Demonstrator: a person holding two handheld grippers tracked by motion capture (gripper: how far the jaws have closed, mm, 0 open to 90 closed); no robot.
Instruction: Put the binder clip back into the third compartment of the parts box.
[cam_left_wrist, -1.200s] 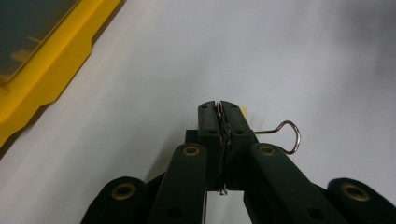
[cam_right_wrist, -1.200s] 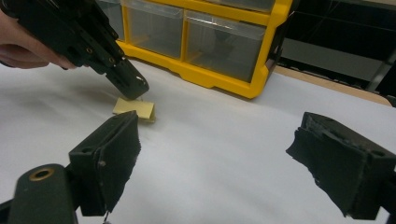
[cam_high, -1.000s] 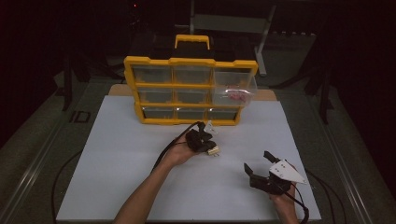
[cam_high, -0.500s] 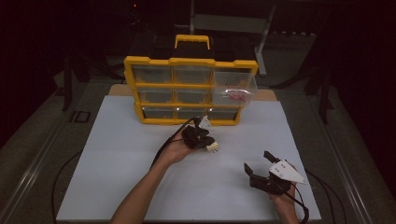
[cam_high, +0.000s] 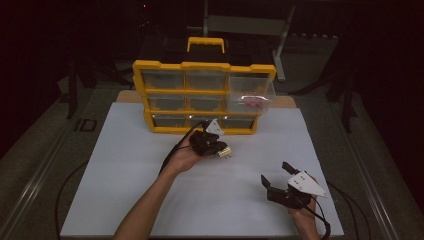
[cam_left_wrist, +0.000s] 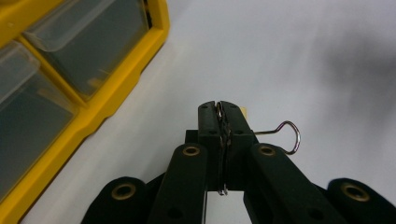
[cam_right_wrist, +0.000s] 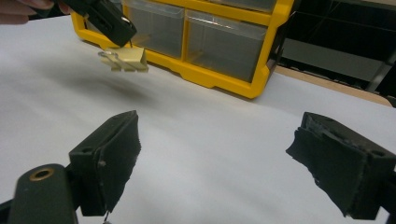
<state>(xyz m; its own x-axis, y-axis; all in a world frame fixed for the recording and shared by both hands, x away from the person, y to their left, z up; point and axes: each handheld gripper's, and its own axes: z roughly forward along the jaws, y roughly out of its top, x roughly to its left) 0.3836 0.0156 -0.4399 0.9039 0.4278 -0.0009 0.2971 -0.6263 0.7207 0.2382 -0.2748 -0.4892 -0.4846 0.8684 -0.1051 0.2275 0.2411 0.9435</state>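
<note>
- The surface is a flat, matte white sheet, smooth and bare around the hands, laid over a darker bench with a wooden edge at the back.
- At its far side stands a drawer cabinet of hard yellow plastic, boxy, with a carrying handle on top and three rows of clear, glossy drawers.
- The top right drawer is pulled out toward the person; something pinkish lies in it, too blurred to tell.
- The left gripper is held above the surface just in front of the cabinet's bottom row, its black jaws clamped together on a binder clip.
- The binder clip is small: a pale yellowish folded body with thin silver wire handles. In the left gripper view one wire loop sticks out to the side of the closed jaws; in the right gripper view the body hangs clear of the surface.
- The right gripper rests low near the surface's front right, well apart from the clip, jaws spread wide with nothing between their rough black pads.
- Nothing lies between the clip and the cabinet front.
</note>
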